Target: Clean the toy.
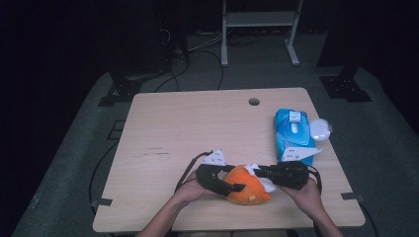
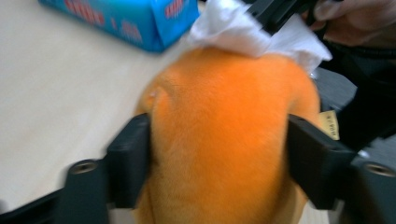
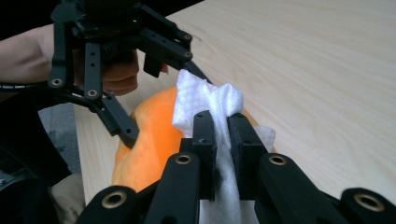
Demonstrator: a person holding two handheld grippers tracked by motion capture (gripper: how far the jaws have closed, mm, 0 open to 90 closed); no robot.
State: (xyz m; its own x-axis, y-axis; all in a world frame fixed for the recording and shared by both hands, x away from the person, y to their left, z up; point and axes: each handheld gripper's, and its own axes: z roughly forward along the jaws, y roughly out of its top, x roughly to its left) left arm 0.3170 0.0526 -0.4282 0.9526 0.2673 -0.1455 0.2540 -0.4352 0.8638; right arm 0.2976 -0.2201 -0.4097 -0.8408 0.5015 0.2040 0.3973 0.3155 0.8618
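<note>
The left gripper (image 1: pixel 232 186) is bracing the orange plush toy (image 1: pixel 245 186) near the front edge of the worktop (image 1: pixel 188 128), its jaws pressing into the fur on either side, as the left gripper view is showing. The right gripper (image 3: pixel 222 133) is coming in from the other side with its jaws clamped together on a folded white wipe (image 3: pixel 205 100), and the wipe is lying against the top of the toy. The step in hand is looking like wiping the plush clean.

To do it well, the left jaws should be keeping an even squeeze so the soft body is not rolling or slipping out, without crushing it flat. The right gripper should be dragging the wipe across the fur in short strokes, pressing lightly, with the cloth and not the hard jaw tips meeting the toy. The two grippers are working very near each other, so the strokes should be running away from the left jaws

The toy is looking rounded, bright orange and short-furred, with a small yellow tag (image 2: pixel 329 123) at one side. A blue pack of wipes (image 1: pixel 293 136) is lying well apart toward the right side of the worktop
</note>
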